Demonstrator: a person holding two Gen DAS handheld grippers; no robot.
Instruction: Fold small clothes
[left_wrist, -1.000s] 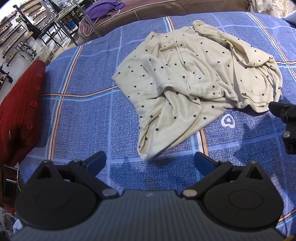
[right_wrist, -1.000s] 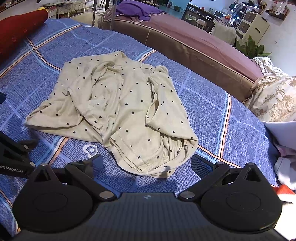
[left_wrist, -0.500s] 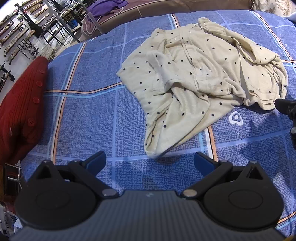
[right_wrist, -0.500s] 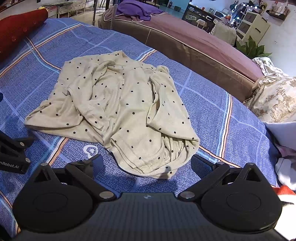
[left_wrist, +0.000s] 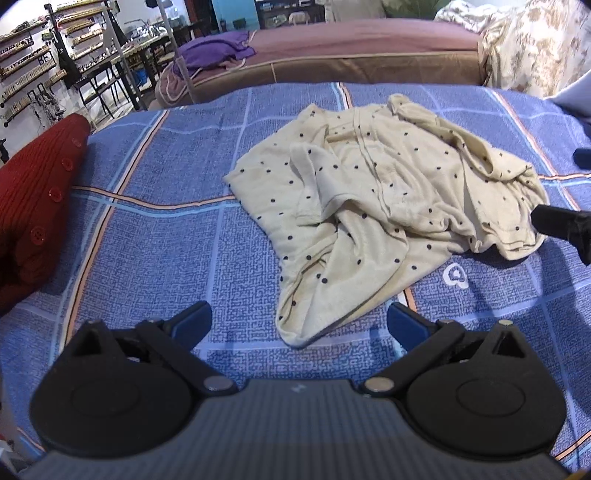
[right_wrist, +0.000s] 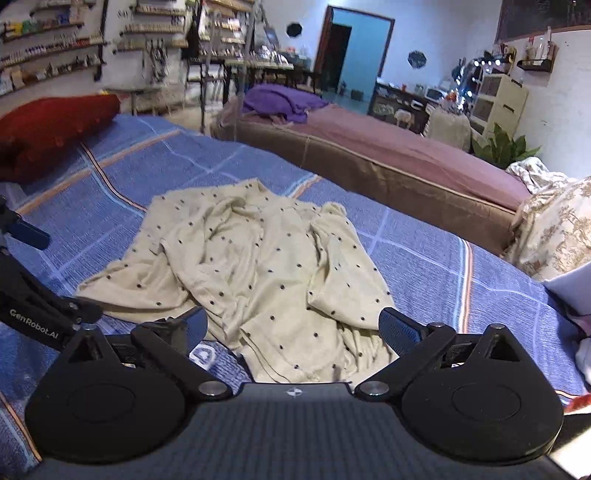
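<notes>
A cream garment with dark dots (left_wrist: 373, 206) lies crumpled on the blue checked bedspread (left_wrist: 155, 240). It also shows in the right wrist view (right_wrist: 258, 266). My left gripper (left_wrist: 299, 325) is open, low over the bed, with the garment's nearest corner lying between its blue fingertips. My right gripper (right_wrist: 291, 328) is open over the garment's near hem, which lies between its fingertips. The right gripper's finger shows at the right edge of the left wrist view (left_wrist: 561, 221). The left gripper shows at the left edge of the right wrist view (right_wrist: 33, 306).
A red buttoned cushion (left_wrist: 33, 206) lies at the bed's left edge. A brown bed with a purple cloth (right_wrist: 280, 101) stands behind. A floral quilt (right_wrist: 554, 229) and white cloth (right_wrist: 576, 288) lie at the right. Shelves line the back wall.
Both grippers have moved down and tilted up toward the garment's near edges. The right gripper now reaches over the hem. Both stay open.
</notes>
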